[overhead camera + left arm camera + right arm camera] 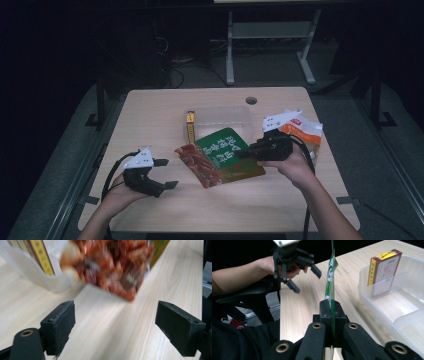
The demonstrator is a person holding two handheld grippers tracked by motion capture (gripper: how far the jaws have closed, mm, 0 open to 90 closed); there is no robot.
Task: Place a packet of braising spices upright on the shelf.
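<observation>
Pinching the green snack packet (225,156) by its edge, my right fingers (243,153) hold it above the tabletop (150,115) beside the clear bin (235,114); my left fingers (165,173) stand wide, empty.

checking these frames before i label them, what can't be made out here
- Green snack pouch, left gripper view: its print is blurred and the top edge cuts it off.
- Same pouch, right gripper view: seen edge-on in the shut right gripper, so its face is hidden.
- Orange-and-white packet, high view: partly behind the right gripper's grey plate; lettering too small.
- Red-and-yellow box in the clear plastic bin: text too small.
- Left gripper: open, nothing between its jaws.
</observation>
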